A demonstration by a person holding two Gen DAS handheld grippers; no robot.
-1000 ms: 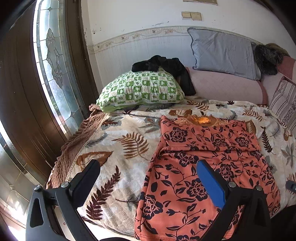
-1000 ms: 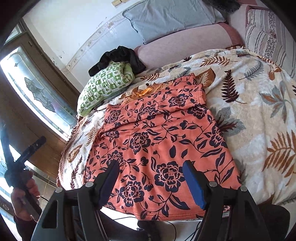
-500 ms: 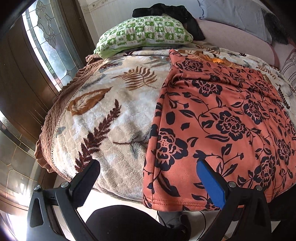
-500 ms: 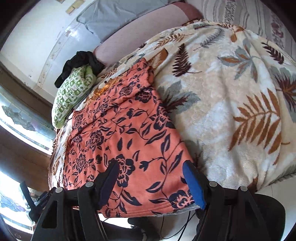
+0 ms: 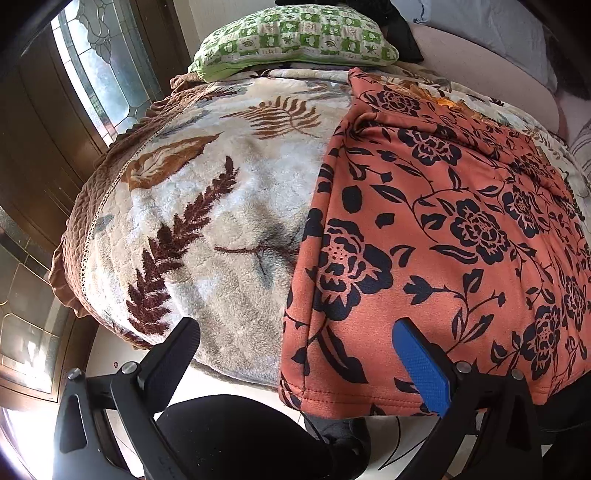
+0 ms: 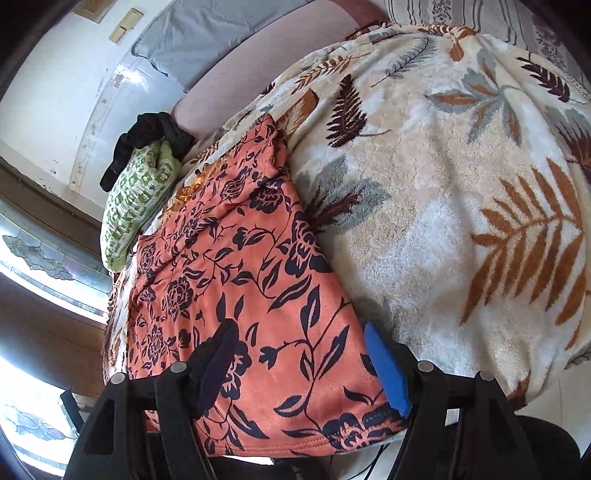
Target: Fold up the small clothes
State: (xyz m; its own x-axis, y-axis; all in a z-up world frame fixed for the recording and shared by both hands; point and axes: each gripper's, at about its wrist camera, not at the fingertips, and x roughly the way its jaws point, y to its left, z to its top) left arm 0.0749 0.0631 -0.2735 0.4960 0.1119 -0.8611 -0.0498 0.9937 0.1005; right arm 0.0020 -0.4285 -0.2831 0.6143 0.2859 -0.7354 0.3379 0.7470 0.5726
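Note:
An orange garment with dark blue flowers (image 5: 443, 229) lies flat on the leaf-print blanket (image 5: 207, 206), its hem hanging over the near bed edge. It also shows in the right wrist view (image 6: 236, 280). My left gripper (image 5: 295, 354) is open just above the hem's left corner, empty. My right gripper (image 6: 303, 365) is open over the hem's right corner (image 6: 369, 417), its blue finger (image 6: 388, 373) at the garment's right edge. Neither holds cloth.
A green checked pillow (image 5: 295, 37) with a black garment (image 6: 147, 136) behind it lies at the bed's head. A grey pillow (image 6: 221, 33) leans on the pink headboard. A wooden door with patterned glass (image 5: 103, 62) stands left of the bed.
Both grippers have come down and closer to the garment's near hem. The view has tilted from the far wall down to the bed edge. Both stay open.

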